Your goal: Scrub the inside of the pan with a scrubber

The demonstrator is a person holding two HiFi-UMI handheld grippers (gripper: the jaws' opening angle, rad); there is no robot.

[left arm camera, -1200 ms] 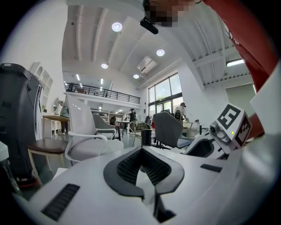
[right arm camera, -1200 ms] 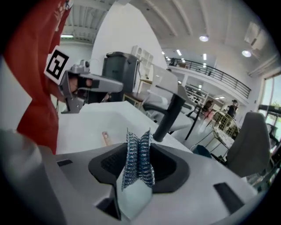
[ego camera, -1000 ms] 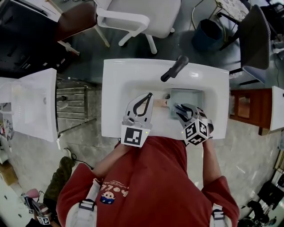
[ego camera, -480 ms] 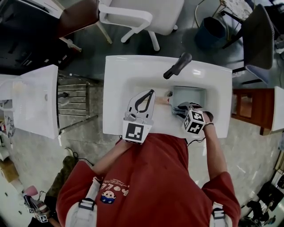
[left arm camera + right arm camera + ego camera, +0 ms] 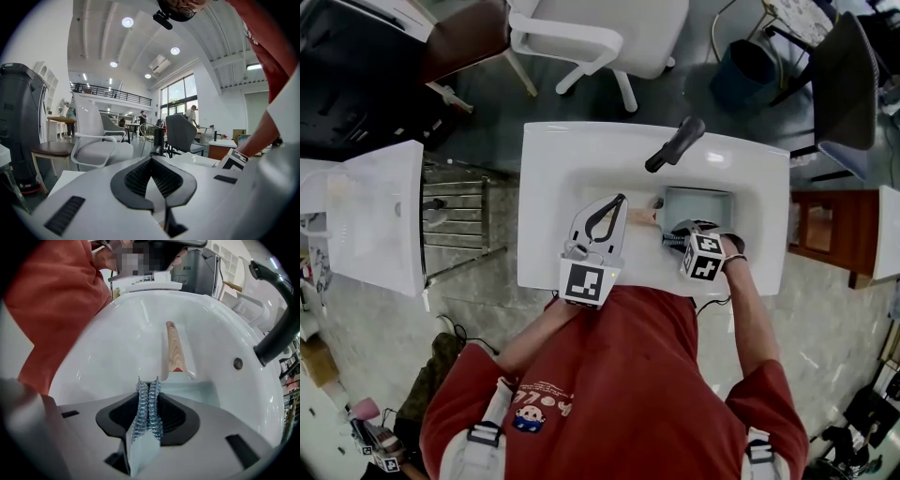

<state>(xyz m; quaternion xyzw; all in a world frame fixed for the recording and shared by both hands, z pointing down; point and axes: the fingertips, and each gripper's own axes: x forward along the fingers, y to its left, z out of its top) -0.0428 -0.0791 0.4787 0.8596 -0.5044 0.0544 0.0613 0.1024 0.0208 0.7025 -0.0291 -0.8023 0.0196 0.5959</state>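
A pale green square pan (image 5: 701,204) lies in the white sink (image 5: 581,155), its wooden handle (image 5: 641,215) pointing left. My right gripper (image 5: 678,234) hangs over the pan's near left corner, shut on a silvery-blue metal coil scrubber (image 5: 147,405). In the right gripper view the scrubber pokes out past the jaws, above the pan (image 5: 199,389) and the handle (image 5: 175,348). My left gripper (image 5: 618,199) rests on the sink's front rim left of the handle. Its jaws (image 5: 151,158) meet at the tips with nothing between them.
A black faucet (image 5: 674,142) slants over the back of the sink, also at the right in the right gripper view (image 5: 277,329). A white chair (image 5: 600,37) stands behind the sink, a white unit (image 5: 375,216) to the left, a wooden stand (image 5: 820,230) to the right.
My right gripper with the scrubber has shifted a little up and left, closer to the pan's near left corner. The left gripper has hardly moved.
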